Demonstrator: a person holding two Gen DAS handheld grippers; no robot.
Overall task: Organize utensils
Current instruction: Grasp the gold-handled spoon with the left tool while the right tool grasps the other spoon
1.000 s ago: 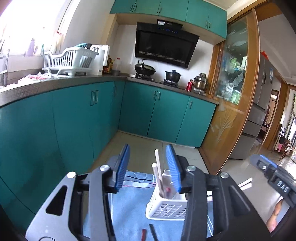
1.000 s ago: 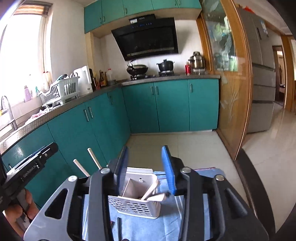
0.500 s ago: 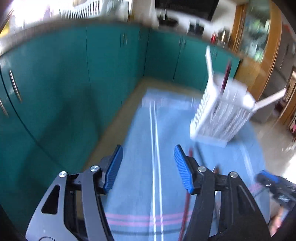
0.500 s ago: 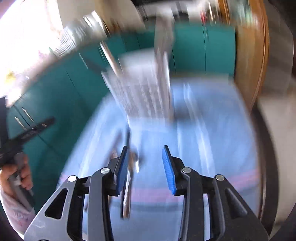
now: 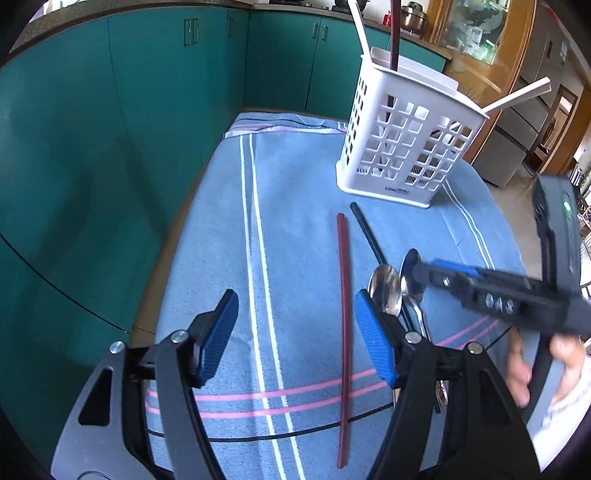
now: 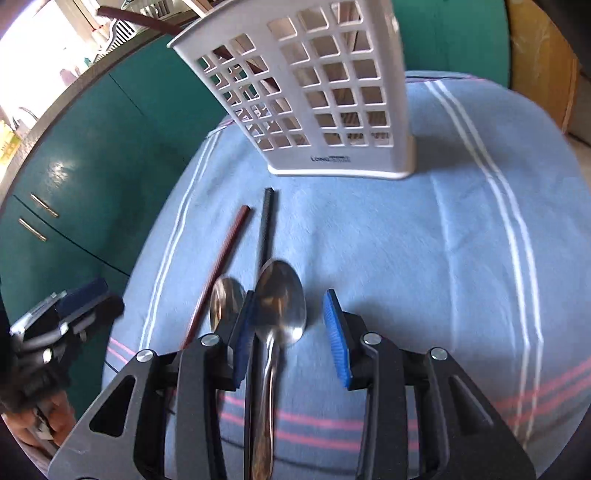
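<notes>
A white slotted utensil basket (image 5: pixel 402 147) stands on a blue striped cloth (image 5: pixel 295 221); it also shows in the right wrist view (image 6: pixel 332 92). It holds white chopsticks and a dark red one. On the cloth lie a dark red chopstick (image 5: pixel 344 314), a black chopstick (image 5: pixel 367 232) and two metal spoons (image 5: pixel 386 291). My left gripper (image 5: pixel 295 332) is open and empty above the cloth, left of the red chopstick. My right gripper (image 6: pixel 291 332) is open, low over the larger spoon (image 6: pixel 280 299), whose handle runs between the fingers; the smaller spoon (image 6: pixel 226 299) lies left of it.
Teal kitchen cabinets (image 5: pixel 110 110) run along the left and back. The cloth's edge drops off at the left (image 5: pixel 173 258). A wooden cabinet with glass door (image 5: pixel 480 33) and a fridge stand at the far right.
Both grippers have tilted down from looking across the kitchen to looking at the cloth. The right gripper has come down over the larger spoon. Both stay open.
</notes>
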